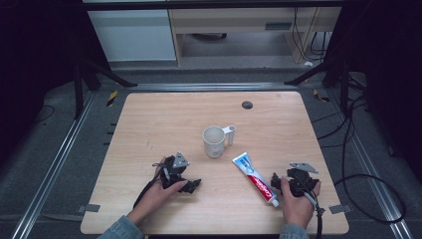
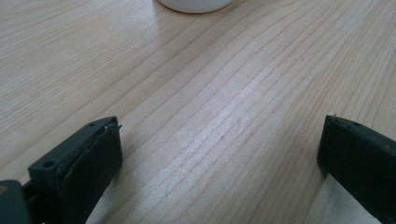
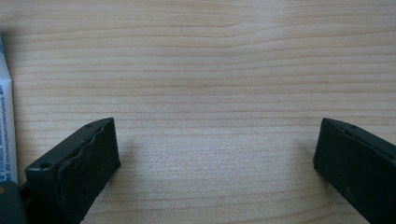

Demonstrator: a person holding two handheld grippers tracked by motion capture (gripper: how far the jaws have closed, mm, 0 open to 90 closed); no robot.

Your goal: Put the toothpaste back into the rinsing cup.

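Both grippers are parked low on the table right now, nothing picked up. The right gripper sits just beside the toothpaste, which lies flat on the wood, cap end toward the person, crimped end pointing at the mug. The mug stands upright mid-table, handle on its right side. In the right gripper view the jaws are spread wide with only bare wood between them, and the tube's white edge peeks in at the far left. The left gripper is also gaping and empty, aimed toward the mug, whose base shows at the top of its own view.

My guess is the tube goes into the mug. If so: slide the right gripper sideways so the tube lands between the jaws, grab it across the body around the middle rather than at the slippery cap, and squeeze gently so no paste is forced out. The left one could steady the mug, since a light mug probably tips when the tube knocks the rim
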